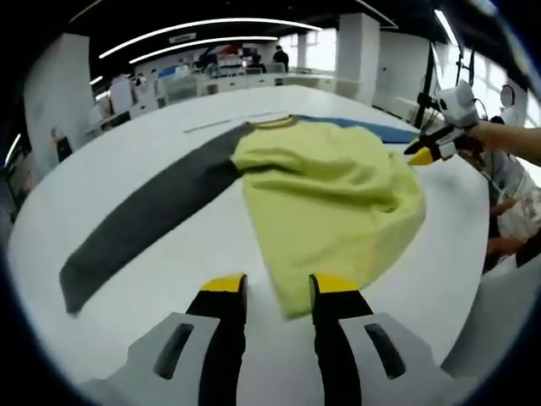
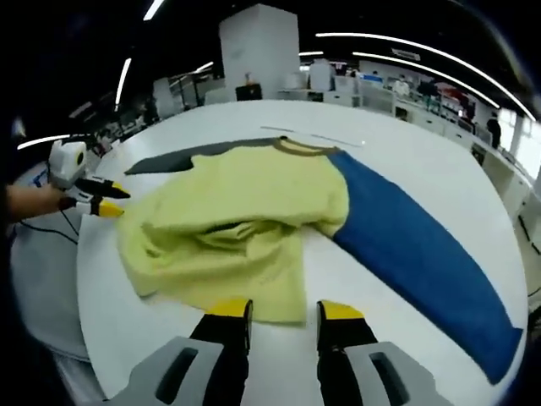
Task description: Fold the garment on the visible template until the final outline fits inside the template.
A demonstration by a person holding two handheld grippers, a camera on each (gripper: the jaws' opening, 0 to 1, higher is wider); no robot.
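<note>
We see the garment (image 1: pixel 325 190) lying rumpled mid-table (image 1: pixel 152 152), its yellow body bunched, its grey sleeve (image 1: pixel 144 220) and blue sleeve (image 2: pixel 423 245) spread flat to either side. We judge it light, limp and slippery, best pinched at the hem. Our left gripper (image 1: pixel 277 292) and right gripper (image 2: pixel 284 313) hover just short of the garment's near edges, jaws parted and empty.

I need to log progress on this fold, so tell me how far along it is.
Early stage. Done: the yellow body of the garment is bunched over itself, a rough first fold. In hand: nothing; the left gripper and right gripper are both open near the hem. Left: the grey sleeve and blue sleeve lie spread out on the white table, unfolded.
</note>
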